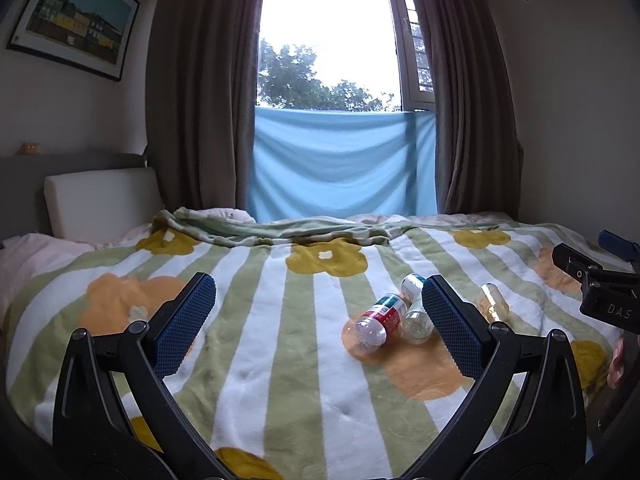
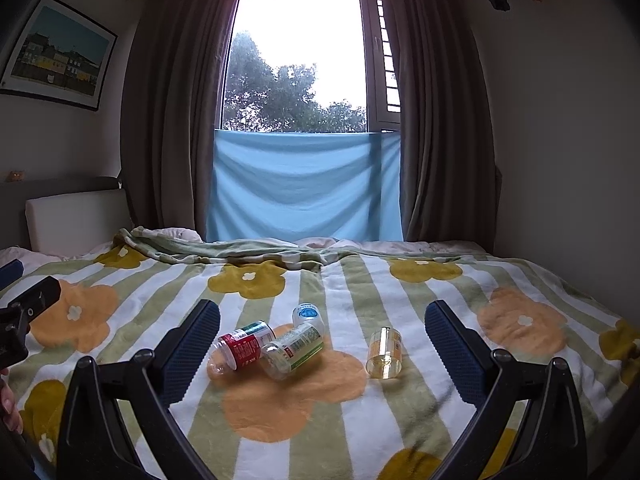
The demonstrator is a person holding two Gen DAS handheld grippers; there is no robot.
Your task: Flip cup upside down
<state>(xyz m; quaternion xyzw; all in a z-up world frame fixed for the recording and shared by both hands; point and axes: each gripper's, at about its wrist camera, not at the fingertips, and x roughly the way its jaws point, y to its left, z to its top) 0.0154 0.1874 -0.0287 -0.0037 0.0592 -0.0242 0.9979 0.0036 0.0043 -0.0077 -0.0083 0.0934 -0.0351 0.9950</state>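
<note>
While both claws hang spread wide and empty, the cup (image 2: 385,354) lies on its side on the bed (image 2: 400,420).
It rests apart from three toppled bottles (image 2: 276,344), between the right gripper (image 2: 322,340) fingers in view, toward the bed's near edge; the left gripper (image 1: 318,320) hovers beside.

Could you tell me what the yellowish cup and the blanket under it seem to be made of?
Cup: likely clear, glossy plastic or glass, since the blanket's stripes show through its amber-tinted wall. Blanket: soft matte fleece, judging by its fuzzy, dimpled surface.
</note>
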